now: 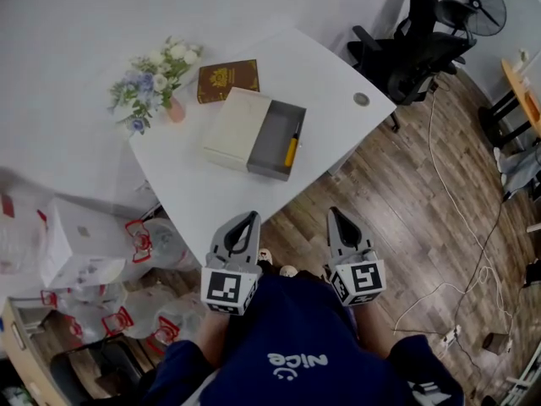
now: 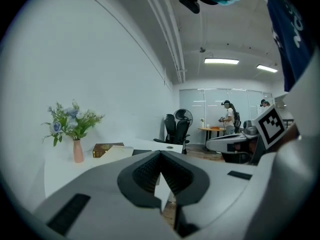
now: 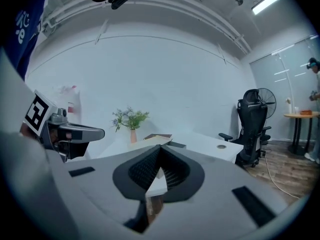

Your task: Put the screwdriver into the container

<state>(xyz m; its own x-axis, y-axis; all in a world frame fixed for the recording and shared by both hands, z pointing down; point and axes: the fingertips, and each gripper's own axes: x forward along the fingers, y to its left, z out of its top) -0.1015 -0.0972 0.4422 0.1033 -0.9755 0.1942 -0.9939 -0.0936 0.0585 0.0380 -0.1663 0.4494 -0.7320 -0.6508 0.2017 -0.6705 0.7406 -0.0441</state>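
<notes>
A yellow-handled screwdriver lies inside the grey open drawer of a beige box on the white table. Both grippers hang close to the person's body, short of the table's near edge and well away from the box. The left gripper has its jaws shut with nothing between them; in the left gripper view the left gripper points toward the table. The right gripper is also shut and empty, and the right gripper view shows its pads meeting at the right gripper's tip.
A vase of flowers and a brown book stand behind the box. A black office chair and a fan are past the table's right end. Plastic bags and a white carton crowd the floor at left. Cables run across the wooden floor.
</notes>
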